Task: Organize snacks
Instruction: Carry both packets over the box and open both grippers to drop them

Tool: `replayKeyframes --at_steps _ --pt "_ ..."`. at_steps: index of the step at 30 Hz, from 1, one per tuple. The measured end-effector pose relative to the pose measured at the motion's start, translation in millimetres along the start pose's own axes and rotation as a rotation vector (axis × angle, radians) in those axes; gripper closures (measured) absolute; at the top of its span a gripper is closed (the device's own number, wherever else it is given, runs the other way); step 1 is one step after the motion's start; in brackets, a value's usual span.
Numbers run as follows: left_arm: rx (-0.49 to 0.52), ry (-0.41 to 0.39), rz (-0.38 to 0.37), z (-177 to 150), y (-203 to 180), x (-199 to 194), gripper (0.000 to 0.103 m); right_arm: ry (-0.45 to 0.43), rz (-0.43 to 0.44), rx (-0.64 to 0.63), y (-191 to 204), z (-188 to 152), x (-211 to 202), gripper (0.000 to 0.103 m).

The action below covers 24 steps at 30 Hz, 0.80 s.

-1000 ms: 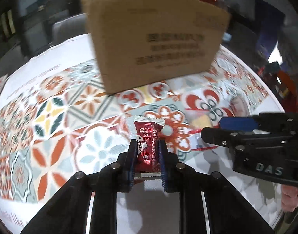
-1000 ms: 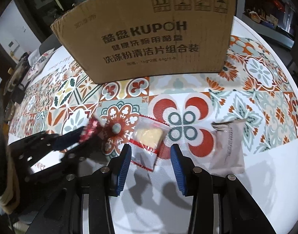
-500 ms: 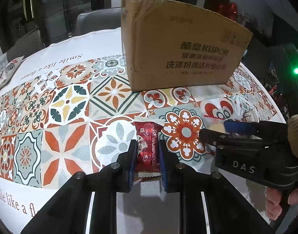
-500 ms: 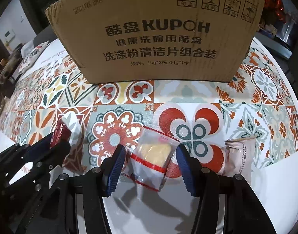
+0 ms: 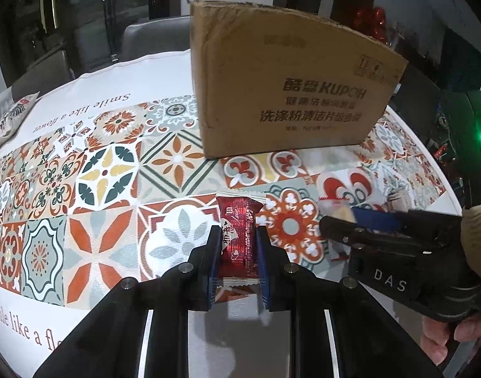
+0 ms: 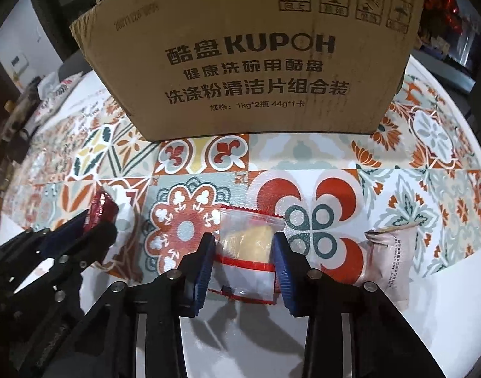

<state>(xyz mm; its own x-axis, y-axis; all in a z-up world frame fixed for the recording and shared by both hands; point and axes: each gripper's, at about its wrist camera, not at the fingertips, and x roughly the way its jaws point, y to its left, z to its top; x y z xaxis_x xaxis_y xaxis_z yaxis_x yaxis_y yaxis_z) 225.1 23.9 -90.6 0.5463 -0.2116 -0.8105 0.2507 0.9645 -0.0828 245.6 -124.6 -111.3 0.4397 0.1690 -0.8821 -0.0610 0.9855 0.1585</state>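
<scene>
Left wrist view: the left gripper (image 5: 237,245) has its blue fingers (image 5: 212,261) pressed against both sides of a red snack packet (image 5: 239,236), which stands lengthwise between them with its crimped top pointing to 12 o'clock. Compared with one second ago, the cardboard box (image 5: 287,94) sits farther off and more to 1 o'clock, and more of the patterned counter (image 5: 98,176) shows at 9 o'clock; the hold on the red packet is unchanged. The right gripper (image 5: 366,220) enters at 3 o'clock, held by a hand (image 5: 454,330), with a clear packet partly hidden behind its tip.

Right wrist view: the right gripper (image 6: 244,263) has its fingers (image 6: 283,271) parted, one on each side of a clear packet with a yellow cake (image 6: 248,252) lying flat on the counter (image 6: 303,157). One second ago this packet lay ahead of the left finger; now it is centred between both, and the gap is narrower, each finger just beside a packet edge. Whether the pads touch the wrapper cannot be told. A pale pink packet (image 6: 388,261) lies on the counter at 3 o'clock, apart from the fingers. The left gripper (image 6: 92,230) with the red snack packet (image 6: 101,208) appears at 9 o'clock. The cardboard box (image 6: 250,53) stands at 12 o'clock, well beyond the packets.
</scene>
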Motion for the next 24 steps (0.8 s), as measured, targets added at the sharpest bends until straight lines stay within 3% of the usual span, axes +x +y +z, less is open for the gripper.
replayKeyframes --at_steps 5,24 --pt "0.003 -0.013 -0.012 3 -9 -4 0.081 0.001 0.062 0.042 -16 -5 -10 0.066" --pt "0.009 -0.132 0.017 33 -33 -57 0.081 -0.172 0.086 -0.003 -33 0 -84 0.066"
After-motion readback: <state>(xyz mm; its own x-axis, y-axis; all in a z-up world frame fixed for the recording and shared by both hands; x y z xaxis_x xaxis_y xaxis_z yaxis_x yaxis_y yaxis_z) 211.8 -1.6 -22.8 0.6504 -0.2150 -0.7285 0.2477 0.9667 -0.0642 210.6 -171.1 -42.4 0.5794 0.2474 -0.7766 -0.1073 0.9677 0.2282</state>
